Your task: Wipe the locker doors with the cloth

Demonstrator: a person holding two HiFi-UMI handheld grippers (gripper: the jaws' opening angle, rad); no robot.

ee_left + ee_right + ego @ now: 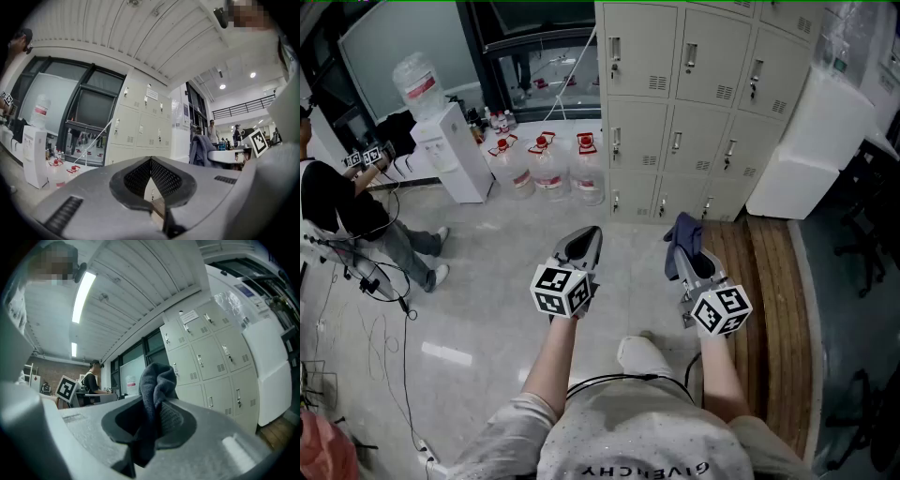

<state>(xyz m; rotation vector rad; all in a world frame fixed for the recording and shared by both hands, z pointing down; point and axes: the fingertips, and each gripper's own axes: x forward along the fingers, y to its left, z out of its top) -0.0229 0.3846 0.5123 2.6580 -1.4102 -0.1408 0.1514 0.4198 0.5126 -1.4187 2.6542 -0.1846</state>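
Across the floor from you, the locker doors (694,103) stood well apart from both tools, and no wiping had begun. Your right tool (152,427) was clenched on the cloth (157,385), a dark blue bundle pinched between the jaws, with a thick fold rising above the tips and a tail hanging below. Your left tool (151,182) was closed on nothing; only the lockers showed through the gap behind its tips.

I judged the main risk to be the grip. The cloth was held as a bunched wad, not spread flat, so dragging it along a door could tug it loose. The small handles and locks (614,52) on each door looked likely to snag the loose fold. If the wad shifted aside, the hard jaw tips could have scraped the paint instead.

Your path also needed care. Water bottles (548,167) stood on the floor just beside the lowest lockers on the left. The wooden platform (769,309) lay at your right, and its edge could have caught a foot.

The cloth sat in your right tool, far short of the doors.
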